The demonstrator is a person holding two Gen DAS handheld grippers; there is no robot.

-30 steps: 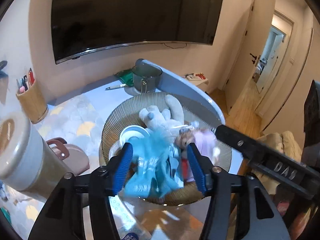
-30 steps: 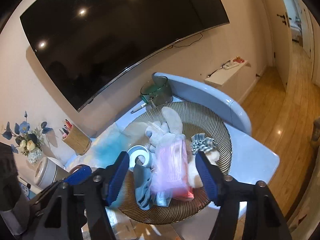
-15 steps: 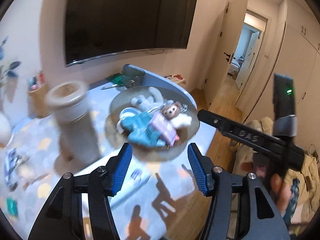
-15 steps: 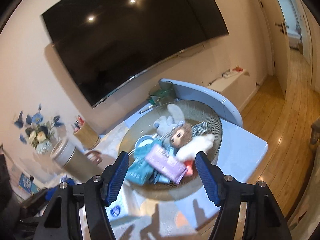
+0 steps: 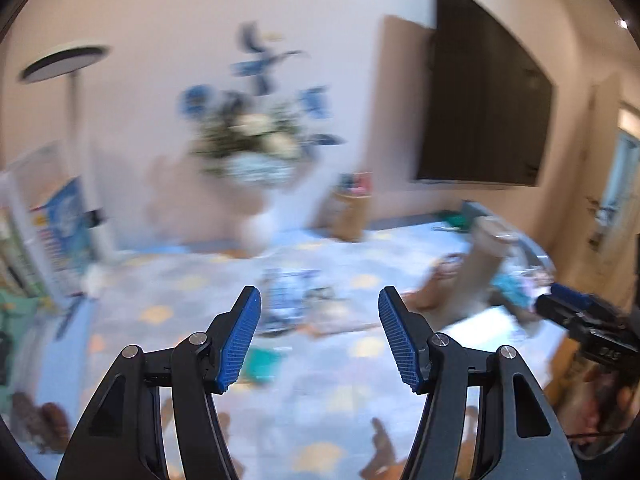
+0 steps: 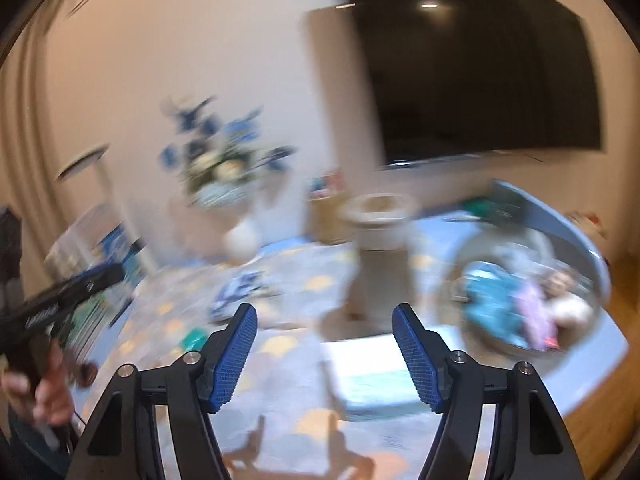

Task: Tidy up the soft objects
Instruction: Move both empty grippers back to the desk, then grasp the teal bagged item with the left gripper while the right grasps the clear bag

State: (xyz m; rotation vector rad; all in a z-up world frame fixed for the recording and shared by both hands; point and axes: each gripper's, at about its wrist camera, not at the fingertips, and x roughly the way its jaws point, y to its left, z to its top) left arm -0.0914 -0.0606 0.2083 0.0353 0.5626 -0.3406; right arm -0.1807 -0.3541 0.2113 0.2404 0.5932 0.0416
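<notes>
Both views are motion-blurred. A round wire basket [image 6: 592,264] at the table's right end holds soft things: a blue cloth [image 6: 490,300], a pink packet [image 6: 534,316] and a small doll [image 6: 562,280]. My right gripper [image 6: 324,316] is open and empty, well left of the basket above the table. My left gripper [image 5: 318,300] is open and empty over the table's middle, facing a blue-and-white crumpled item [image 5: 288,300]. The blue cloth [image 5: 510,286] shows faintly at the far right of the left wrist view.
A tall beige canister [image 6: 380,248] stands left of the basket. A flower vase [image 5: 256,184], a pen holder [image 5: 352,212], a white booklet [image 6: 372,372] and a small teal object [image 5: 262,362] are on the patterned tablecloth. A TV [image 6: 480,80] hangs behind.
Both grippers have pulled back from the basket and swung left across the table. The basket with the soft things has shifted to the right edge of both views. Both stay open.
</notes>
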